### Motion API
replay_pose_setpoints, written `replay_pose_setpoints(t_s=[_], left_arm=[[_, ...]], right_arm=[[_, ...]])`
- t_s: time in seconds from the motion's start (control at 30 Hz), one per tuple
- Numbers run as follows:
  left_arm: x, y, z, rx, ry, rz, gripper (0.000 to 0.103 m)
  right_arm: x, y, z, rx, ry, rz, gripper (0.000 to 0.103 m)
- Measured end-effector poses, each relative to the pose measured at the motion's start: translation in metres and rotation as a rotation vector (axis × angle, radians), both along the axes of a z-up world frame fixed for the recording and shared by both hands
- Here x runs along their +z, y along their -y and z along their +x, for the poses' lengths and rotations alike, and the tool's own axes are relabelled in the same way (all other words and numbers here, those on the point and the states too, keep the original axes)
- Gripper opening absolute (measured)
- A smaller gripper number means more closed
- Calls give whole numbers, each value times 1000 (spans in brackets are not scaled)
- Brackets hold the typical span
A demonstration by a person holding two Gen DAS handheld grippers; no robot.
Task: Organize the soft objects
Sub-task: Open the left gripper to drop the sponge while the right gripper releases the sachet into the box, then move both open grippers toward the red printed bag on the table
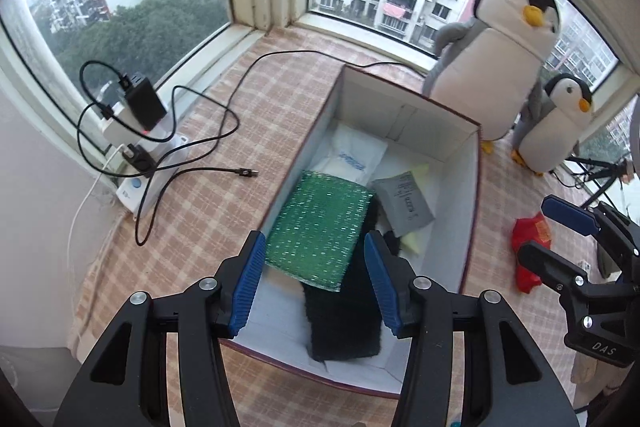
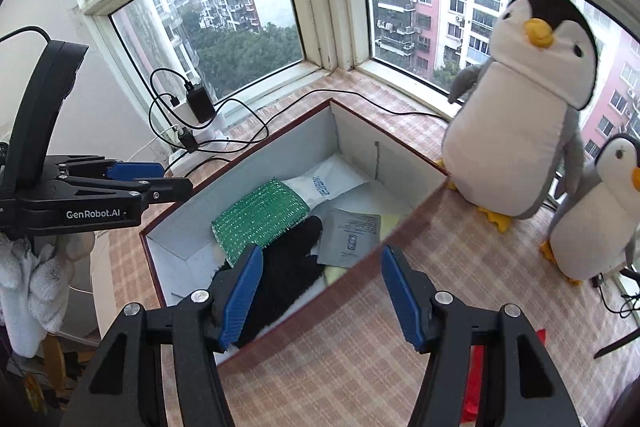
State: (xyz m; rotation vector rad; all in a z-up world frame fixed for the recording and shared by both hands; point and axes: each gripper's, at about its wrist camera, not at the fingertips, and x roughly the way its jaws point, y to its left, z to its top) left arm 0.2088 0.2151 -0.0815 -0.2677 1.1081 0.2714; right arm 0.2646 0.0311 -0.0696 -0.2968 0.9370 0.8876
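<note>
Blue-padded grippers, both with jaws apart and holding nothing, over an open box of soft items.

Left wrist view, left to right: power strip (image 1: 140, 131) with black cables at 9 o'clock on the checked cloth (image 1: 208, 195); left gripper (image 1: 316, 283) poised above the near end of the box (image 1: 472, 187), pads spread either side of the green sponge (image 1: 320, 231). Sponge is sparkly, rectangular, tilted, lying on a black fuzzy cloth (image 1: 344, 315) inside the box. Beyond it at 12 o'clock a white packet (image 1: 352, 155); grey pouch (image 1: 404, 203) at 1 o'clock, also inside. Right gripper (image 1: 556, 235) at 3 o'clock, outside the box, above a red item (image 1: 532, 247). Two plush penguins: large penguin (image 1: 492, 59), small penguin (image 1: 556, 127), upright beyond the box at 2 o'clock.
</note>
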Motion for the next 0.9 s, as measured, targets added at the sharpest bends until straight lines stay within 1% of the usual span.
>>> replay_pose_setpoints(t_s=[0.37, 0.47, 0.67, 0.77, 0.9], left_arm=[[22, 52, -15, -114, 46, -61, 50], [26, 69, -18, -144, 61, -86, 50], [20, 108, -17, -222, 68, -150, 50], [9, 128, -11, -260, 48, -186, 50], [-10, 150, 2, -288, 7, -294, 50]], right_arm=[[32, 94, -14, -90, -6, 62, 58], [34, 119, -15, -122, -11, 72, 58], [23, 174, -10, -216, -34, 71, 58], [10, 201, -1, -263, -86, 83, 59], [-6, 229, 14, -316, -135, 82, 59]])
